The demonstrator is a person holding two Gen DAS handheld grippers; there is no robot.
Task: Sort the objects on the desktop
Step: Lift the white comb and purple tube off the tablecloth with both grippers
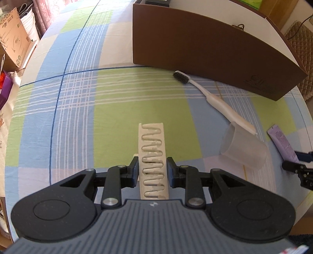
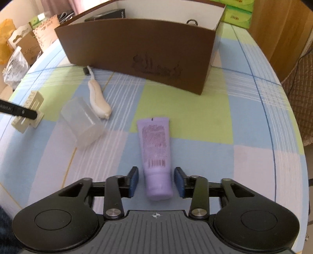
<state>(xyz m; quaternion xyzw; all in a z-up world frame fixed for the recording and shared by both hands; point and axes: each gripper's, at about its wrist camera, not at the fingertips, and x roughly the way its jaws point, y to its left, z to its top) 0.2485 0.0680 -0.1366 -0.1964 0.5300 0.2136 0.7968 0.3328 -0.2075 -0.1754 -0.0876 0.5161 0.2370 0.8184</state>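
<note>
table: checked blue-green cloth (image 1: 82,101) | curtain (image 1: 42,11) far left | quilted chair (image 1: 301,58) right | daylight

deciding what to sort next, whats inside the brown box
A dark boxed item near the far left corner and a metal ring at the right show above the brown box. Its front wall hides the floor and anything lower.

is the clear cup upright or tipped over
Tipped over: the clear cup lies on its side on the tablecloth, open mouth toward the toothbrush.
</note>
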